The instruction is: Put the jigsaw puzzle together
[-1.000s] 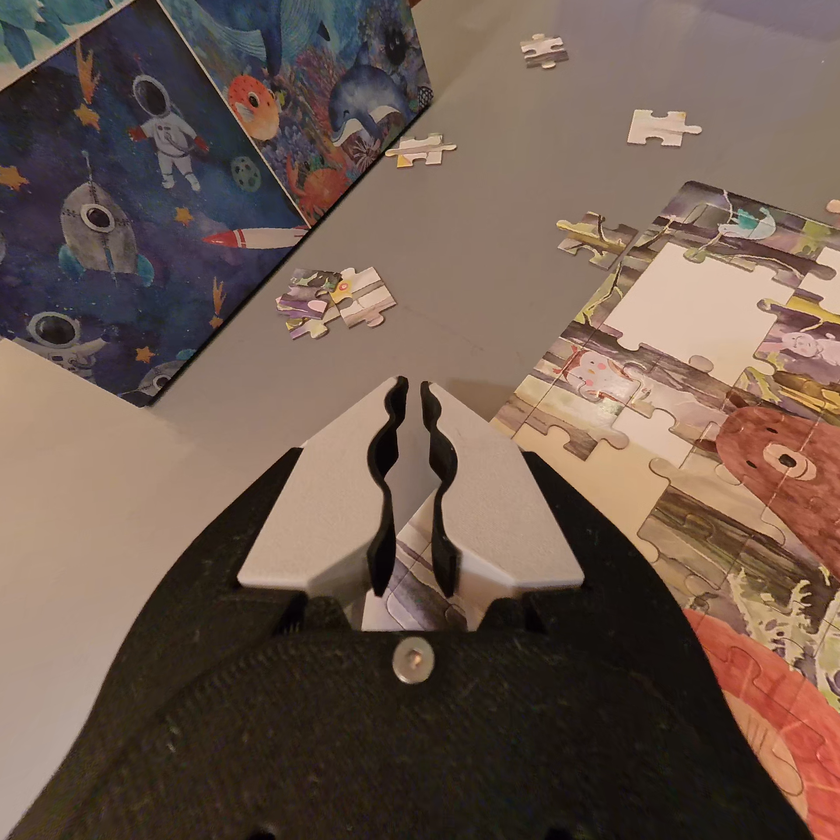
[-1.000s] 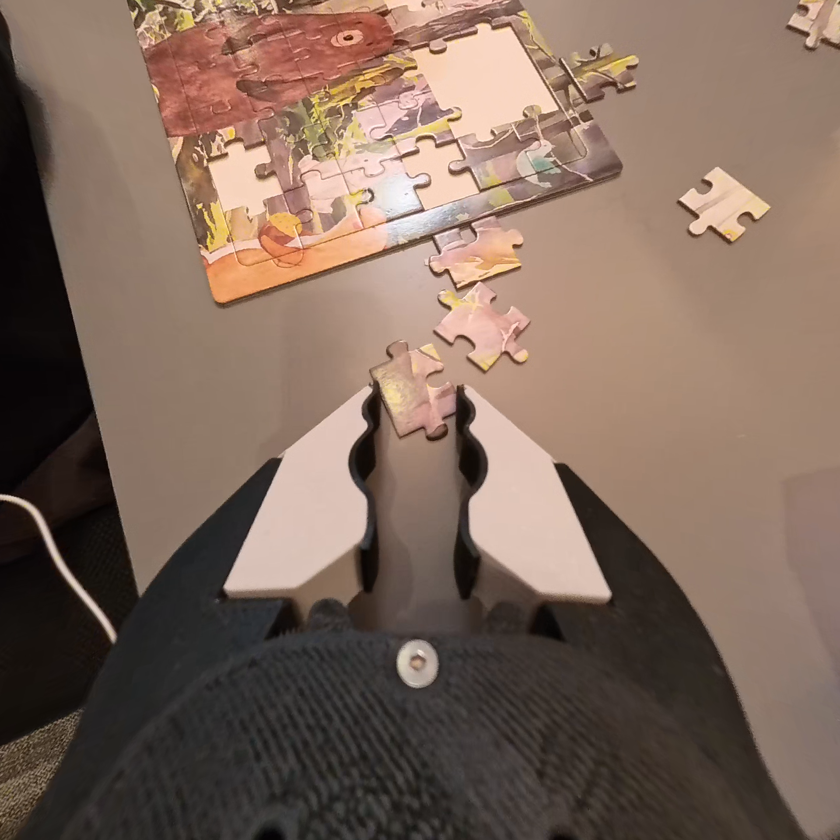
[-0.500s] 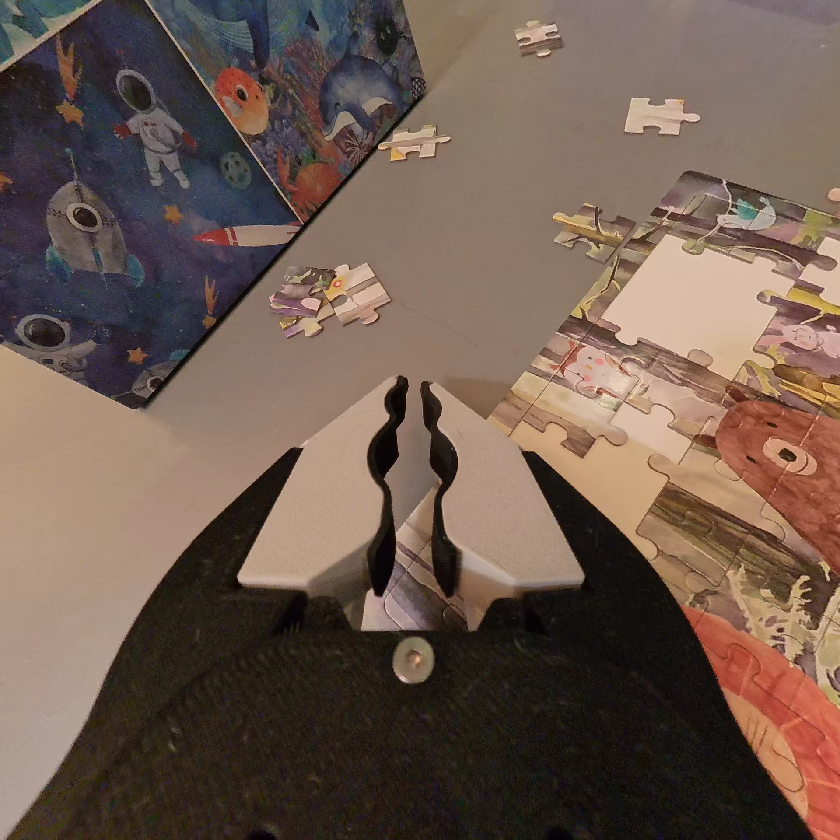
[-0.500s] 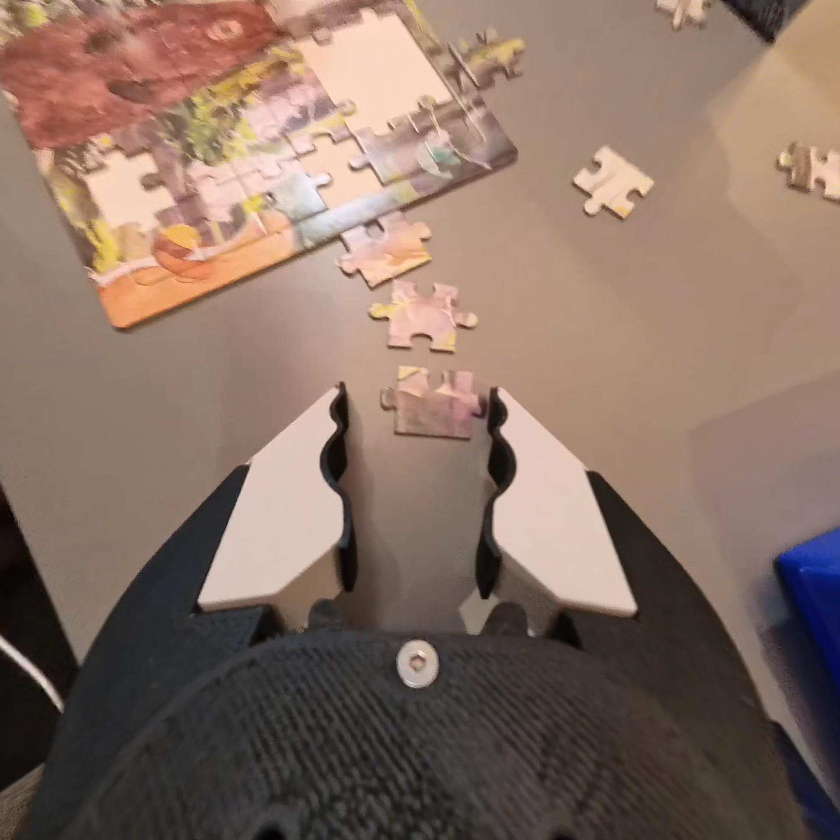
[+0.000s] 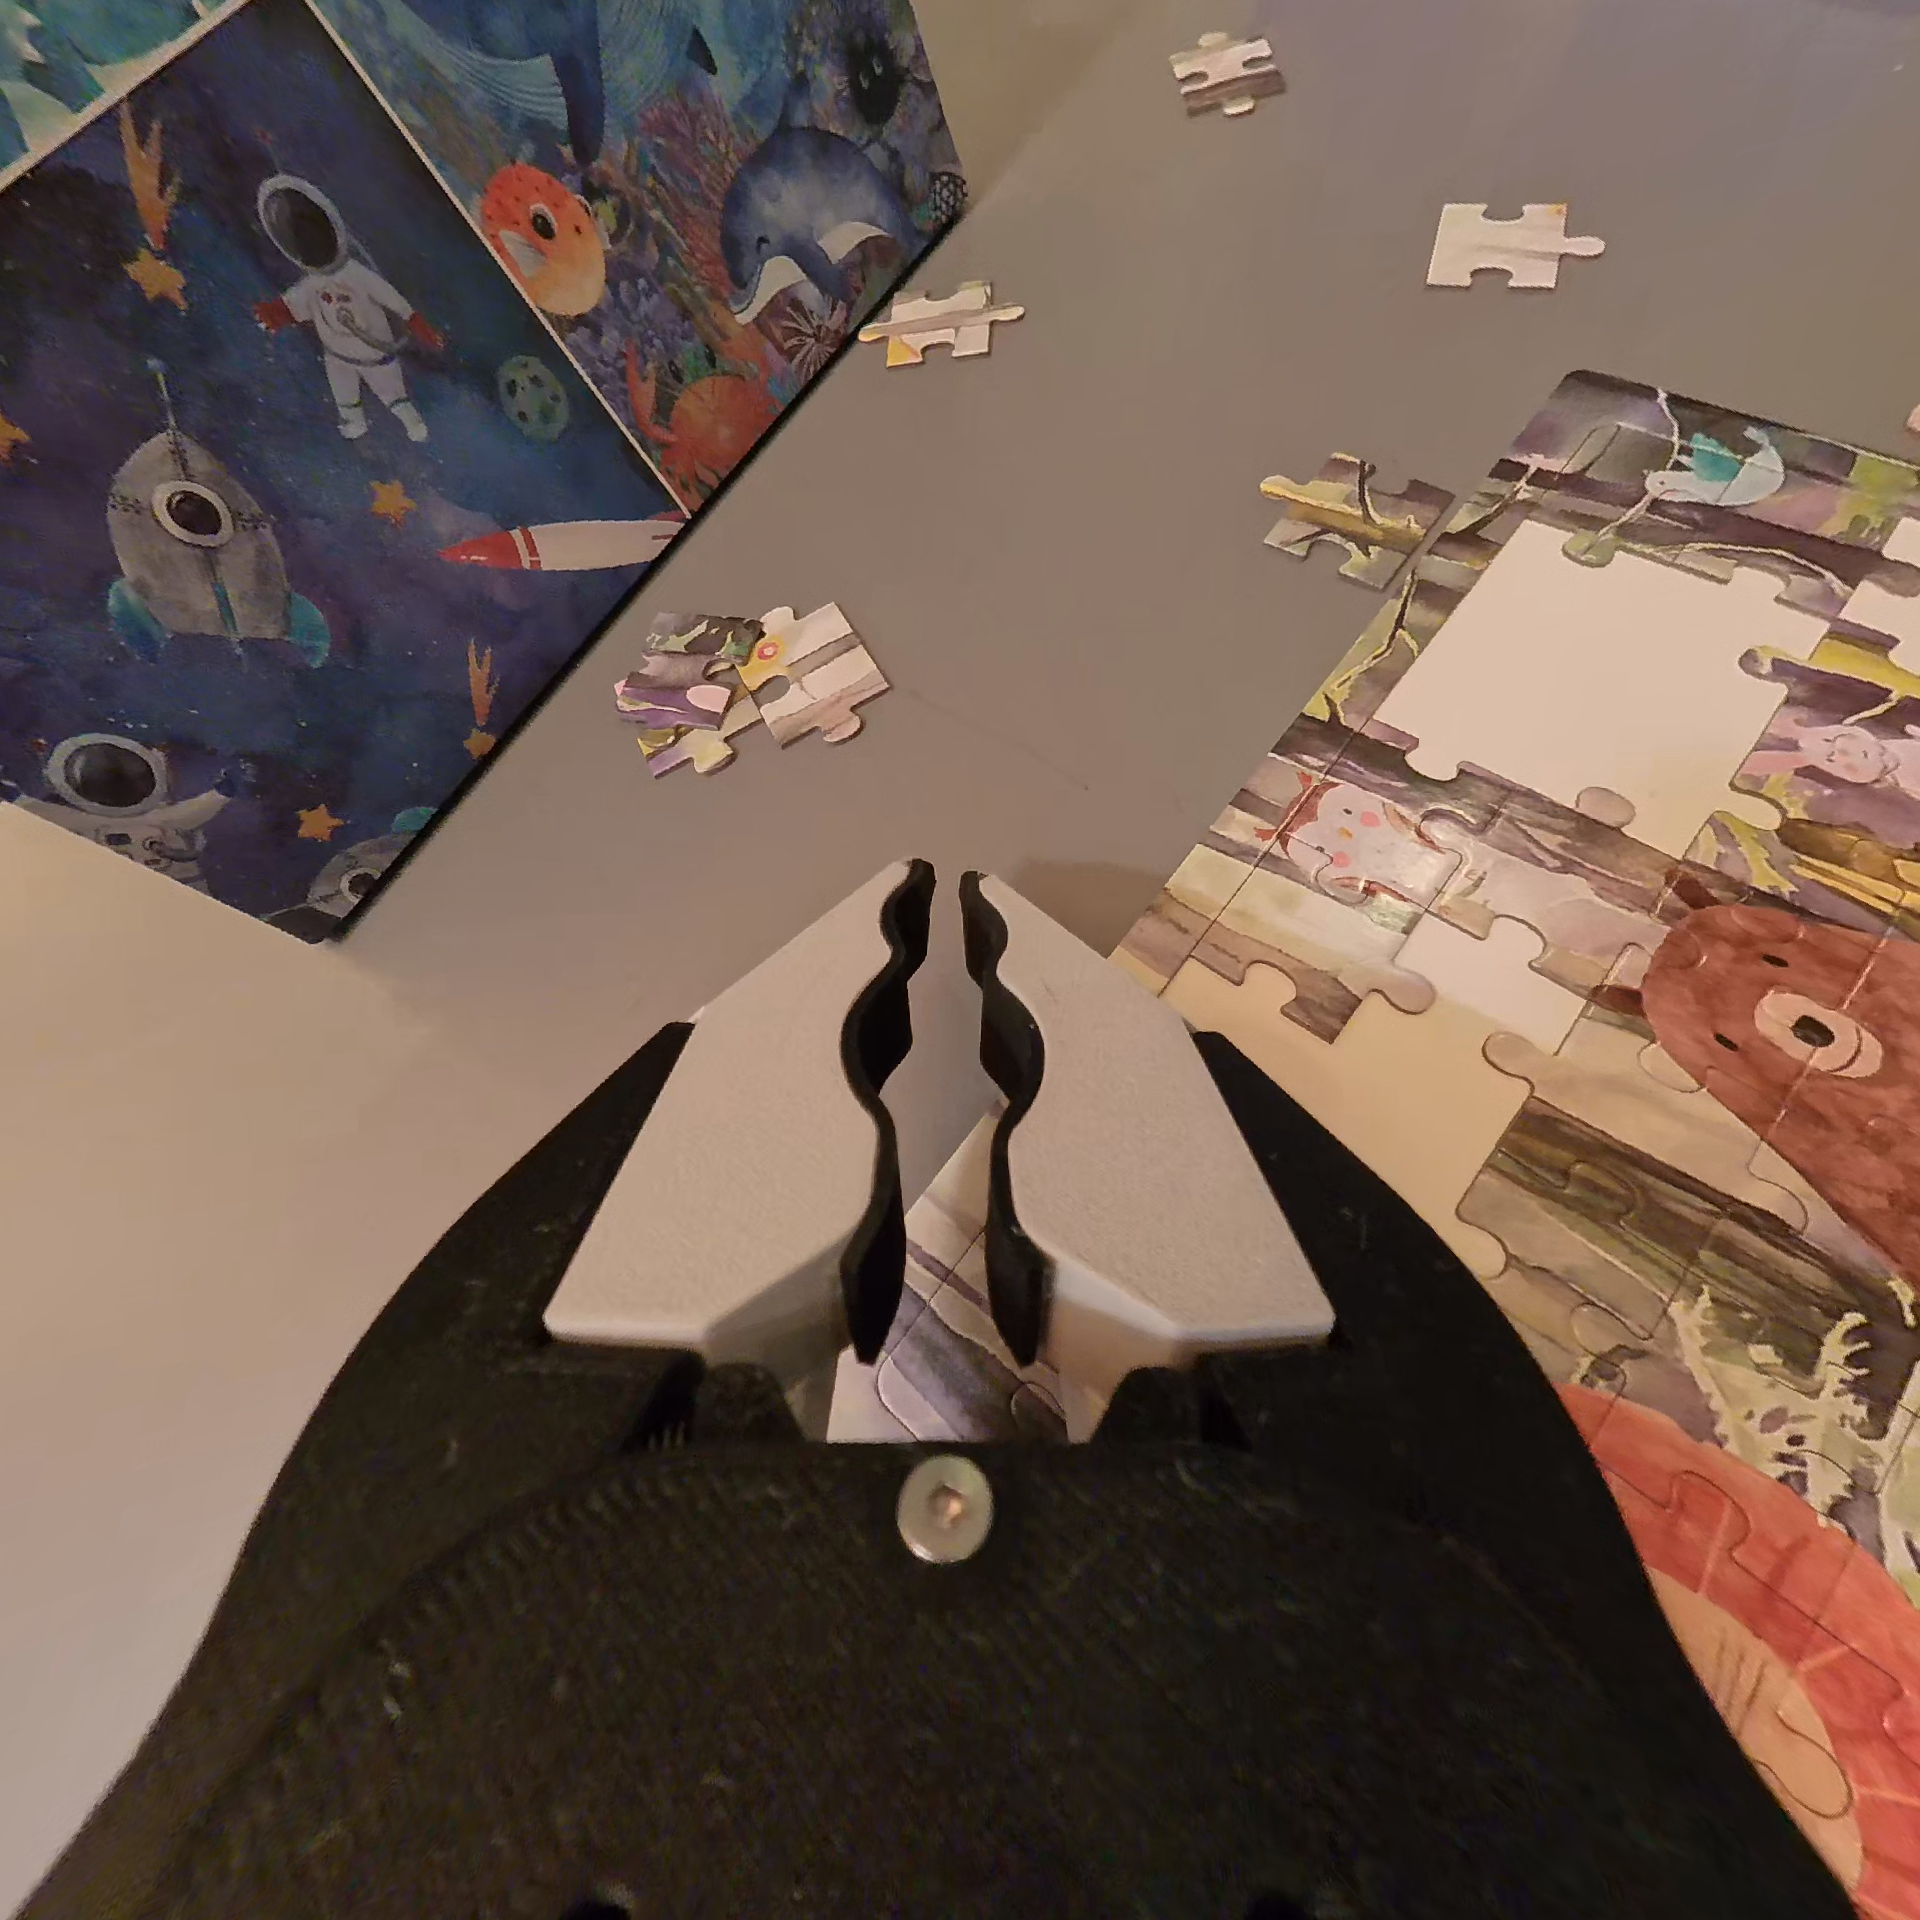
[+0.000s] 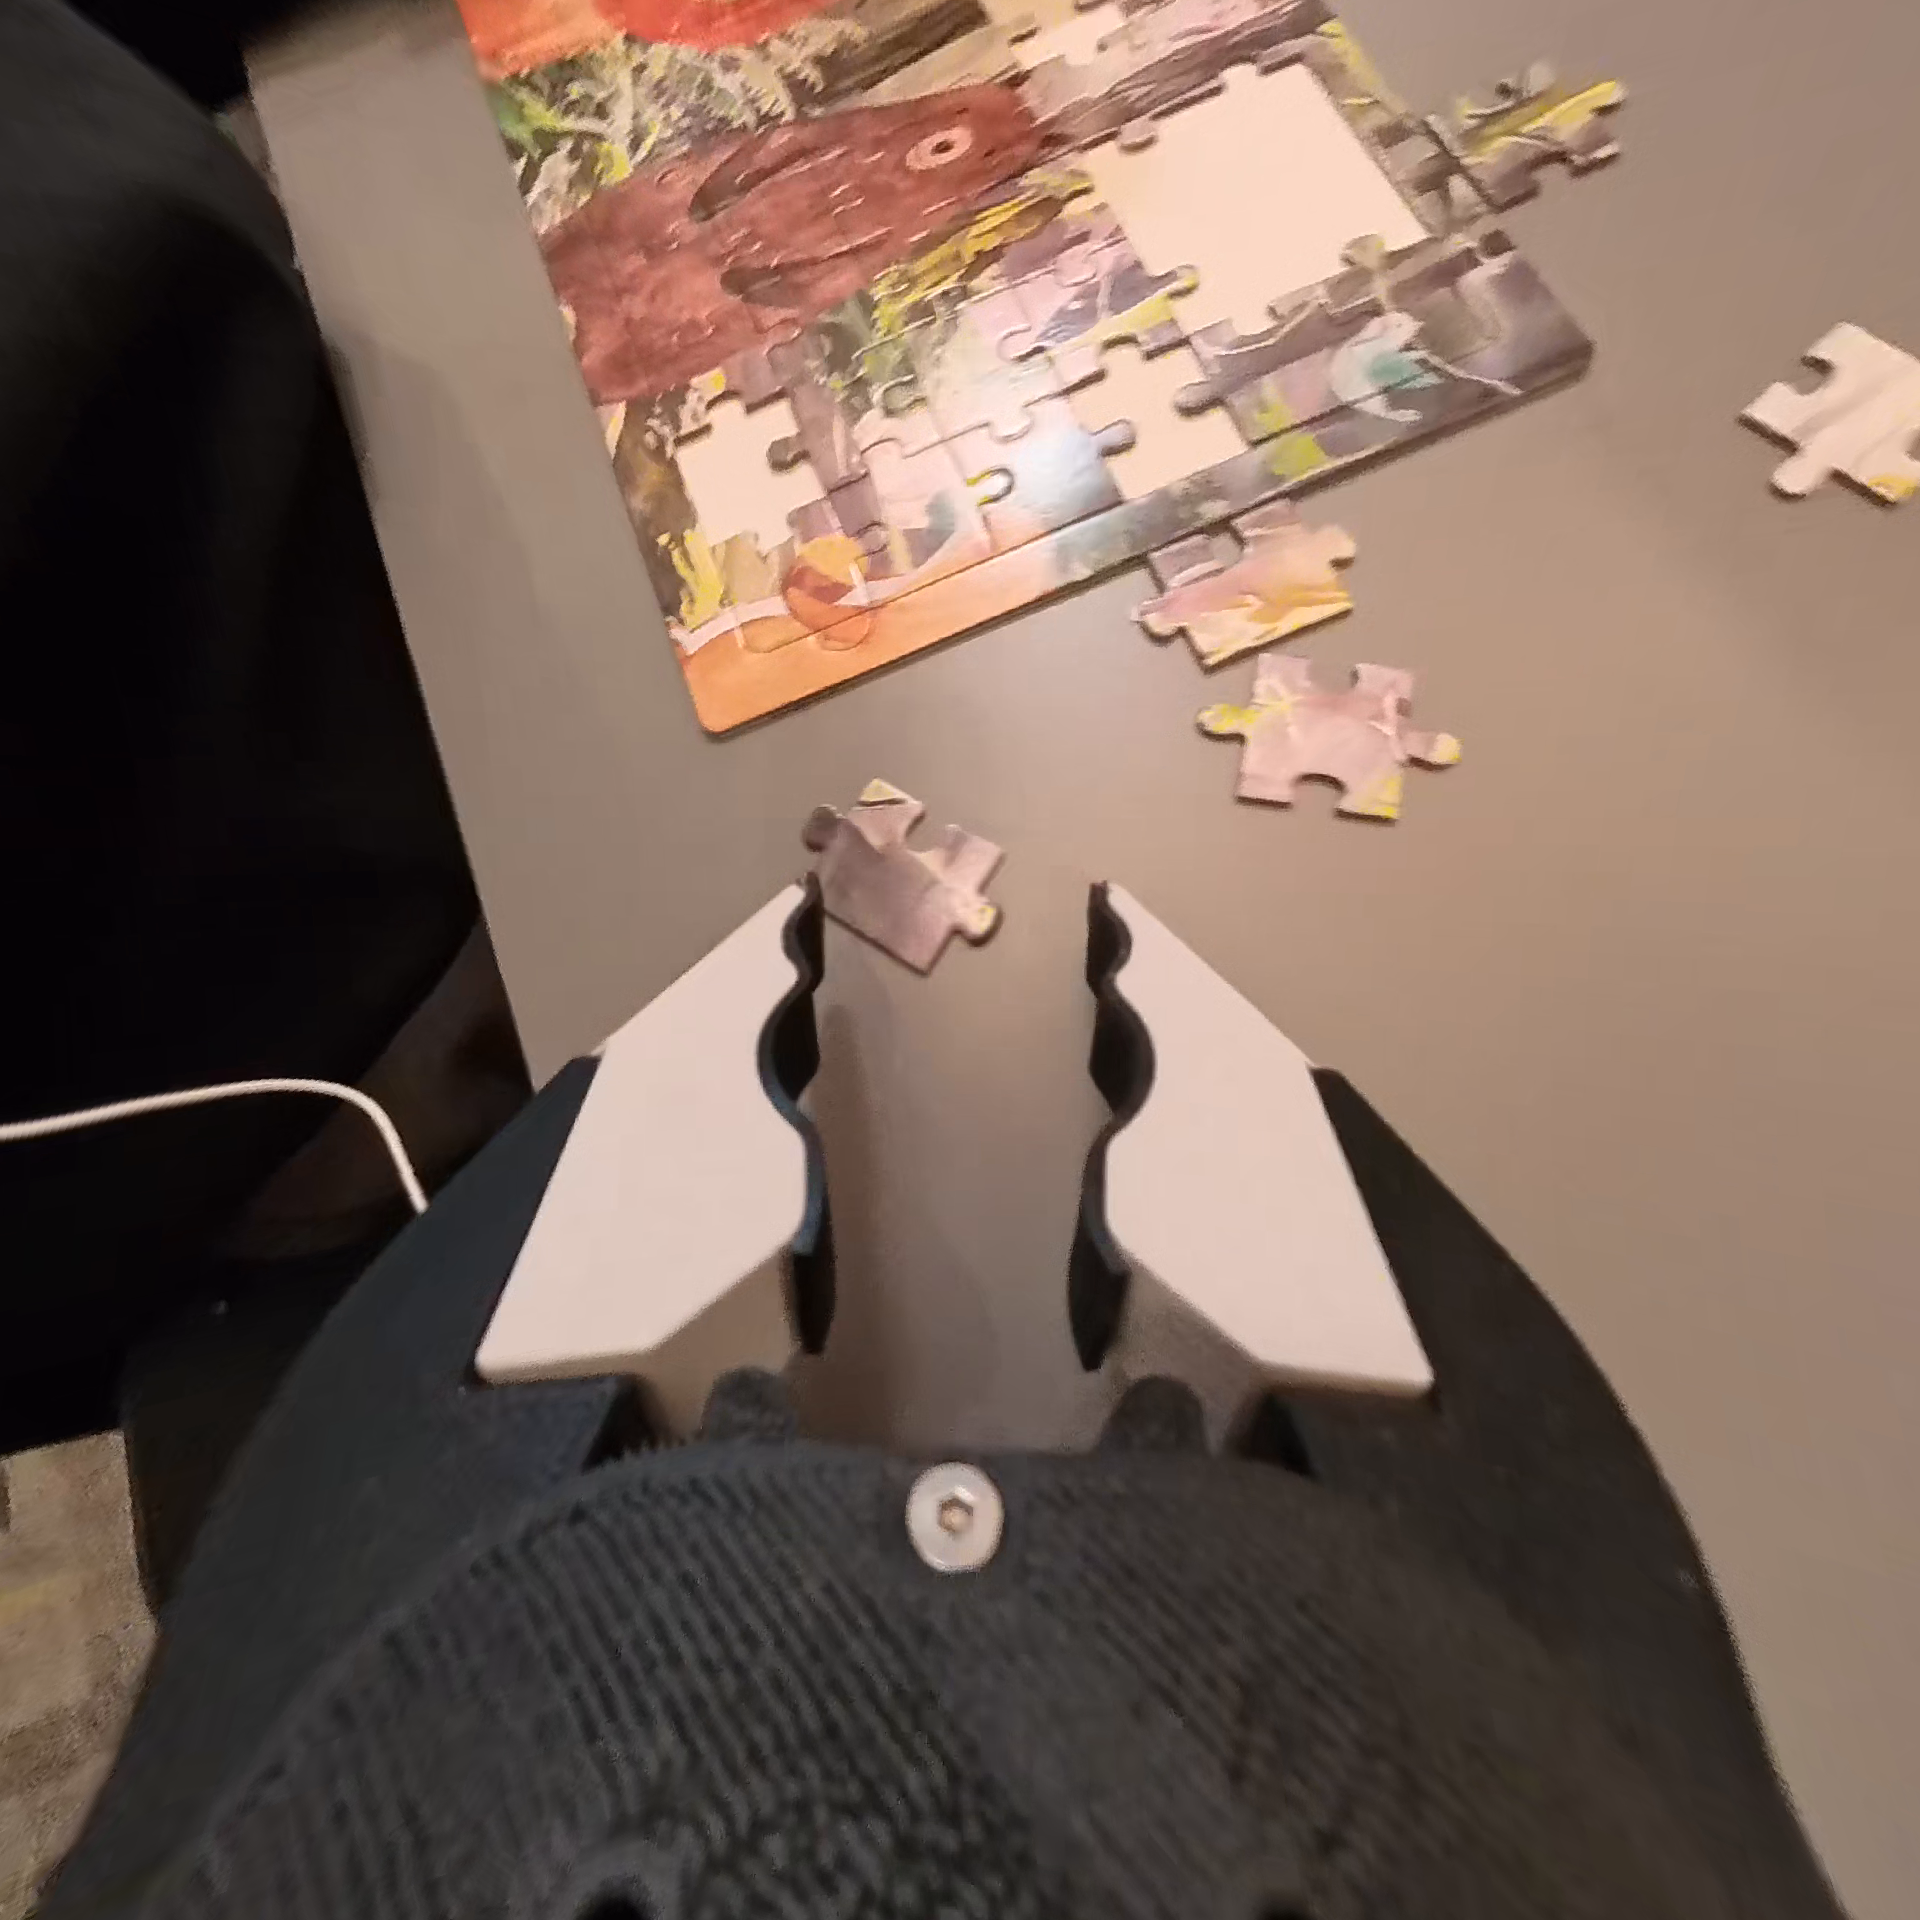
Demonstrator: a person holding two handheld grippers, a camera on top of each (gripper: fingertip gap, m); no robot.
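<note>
Right now you are between pieces: your right hand-held gripper point(image 6: 954, 899) has its jaws wide apart with nothing in them, and a dark loose piece point(image 6: 906, 883) lies flat on the grey tabletop point(image 6: 1455, 1039) just off the left fingertip point(image 6: 805, 914). Your left hand-held gripper point(image 5: 938, 881) has its jaws nearly together, only a thin slit between the tips, nothing gripped, parked over the near corner of the jigsaw puzzle point(image 5: 1558, 1039).

The puzzle is partly built in its frame, with several pale gaps showing, the largest point(image 6: 1257, 197) near the far corner. The next move, I judge, is to centre the right jaws over that dark piece and take it by its edges; lying flat, it may slide rather than lift.

Mind the tabletop edge close on your left in the right wrist view, with a white cable point(image 6: 260, 1101) beyond it. Two more pieces point(image 6: 1335, 753) lie to the right, but the grey surface around them is roomy. On the left side, picture boards point(image 5: 312, 416) crowd the far corner.
</note>
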